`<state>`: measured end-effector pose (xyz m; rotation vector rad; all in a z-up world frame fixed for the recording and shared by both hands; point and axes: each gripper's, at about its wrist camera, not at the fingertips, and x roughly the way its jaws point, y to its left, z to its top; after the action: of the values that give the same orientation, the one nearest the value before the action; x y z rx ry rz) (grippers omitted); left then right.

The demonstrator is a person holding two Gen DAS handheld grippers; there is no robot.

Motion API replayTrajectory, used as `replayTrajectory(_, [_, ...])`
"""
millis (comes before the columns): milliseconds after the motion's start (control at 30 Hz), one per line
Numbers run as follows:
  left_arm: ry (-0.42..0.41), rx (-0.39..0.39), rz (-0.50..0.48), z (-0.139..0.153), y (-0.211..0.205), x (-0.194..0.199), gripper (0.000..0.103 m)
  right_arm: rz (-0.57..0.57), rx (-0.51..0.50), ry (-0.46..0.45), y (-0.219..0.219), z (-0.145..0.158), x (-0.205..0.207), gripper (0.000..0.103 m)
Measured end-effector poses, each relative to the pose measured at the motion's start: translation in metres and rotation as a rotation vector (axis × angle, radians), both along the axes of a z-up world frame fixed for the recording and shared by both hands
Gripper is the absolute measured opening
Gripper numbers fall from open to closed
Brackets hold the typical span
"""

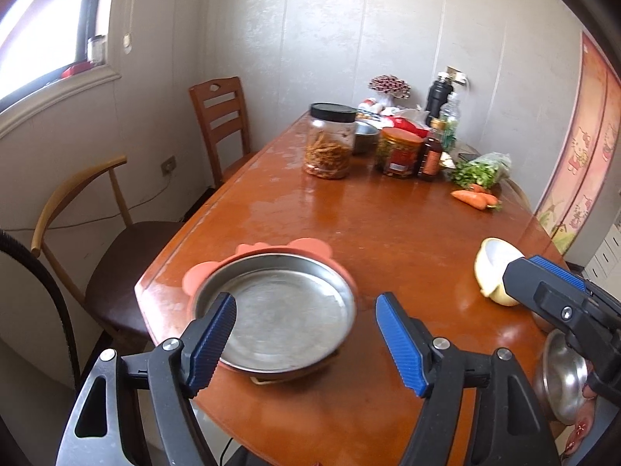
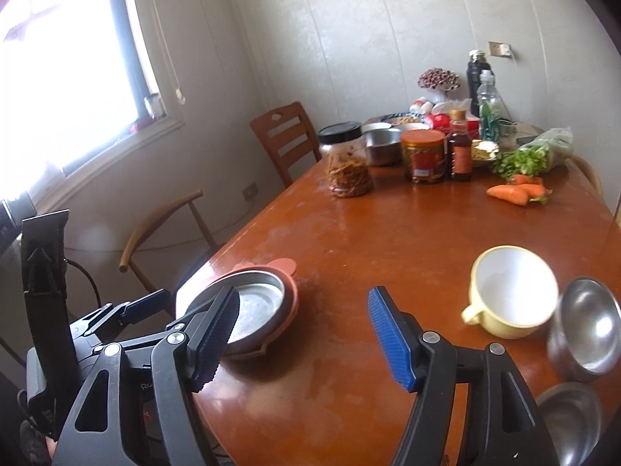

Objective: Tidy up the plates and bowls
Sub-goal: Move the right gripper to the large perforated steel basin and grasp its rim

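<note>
Steel, round and shallow, the metal plate (image 1: 275, 310) sits on a pink silicone plate (image 1: 194, 277) at the lower centre of the left wrist view, near the corner of the brown wooden table (image 1: 368, 225). The left gripper (image 1: 306, 339) hangs spread wide and empty just above the plate. The right gripper (image 2: 302, 336) is likewise released, holding nothing. At the right of its view stand a pale yellow handled bowl (image 2: 512, 295) and a tilted steel bowl (image 2: 586, 330). Stacking likely comes next: approach a rim squarely, close one finger inside and one outside, and lift slowly so smooth metal doesn't slip.
</note>
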<state>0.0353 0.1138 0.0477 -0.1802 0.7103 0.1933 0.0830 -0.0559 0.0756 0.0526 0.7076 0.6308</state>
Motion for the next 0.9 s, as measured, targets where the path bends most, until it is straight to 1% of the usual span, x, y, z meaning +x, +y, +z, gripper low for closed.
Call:
replayTrajectory(167, [-0.005, 0.009, -0.035, 0.008, -0.028, 0.005, 0.074, -0.024, 0.020, 0.005, -0.031, 0.007, -0.005, 0.072])
replayTrajectory(500, [-0.013, 0.002, -0.137, 0.015, -0.098, 0.019, 0.075, -0.105, 0.002, -0.041, -0.104, 0.018, -0.016, 0.073])
replayTrajectory(600, [-0.013, 0.006, -0.168, 0.015, -0.120, 0.023, 0.075, -0.136, 0.000, -0.046, -0.128, 0.017, -0.019, 0.073])
replayTrajectory(667, [-0.009, -0.005, -0.188, 0.013, -0.132, 0.026, 0.075, -0.160, -0.006, -0.045, -0.143, 0.016, -0.020, 0.073])
replayTrajectory(900, [0.009, -0.011, -0.248, 0.006, -0.175, 0.033, 0.075, -0.236, -0.017, -0.025, -0.201, 0.009, -0.029, 0.073])
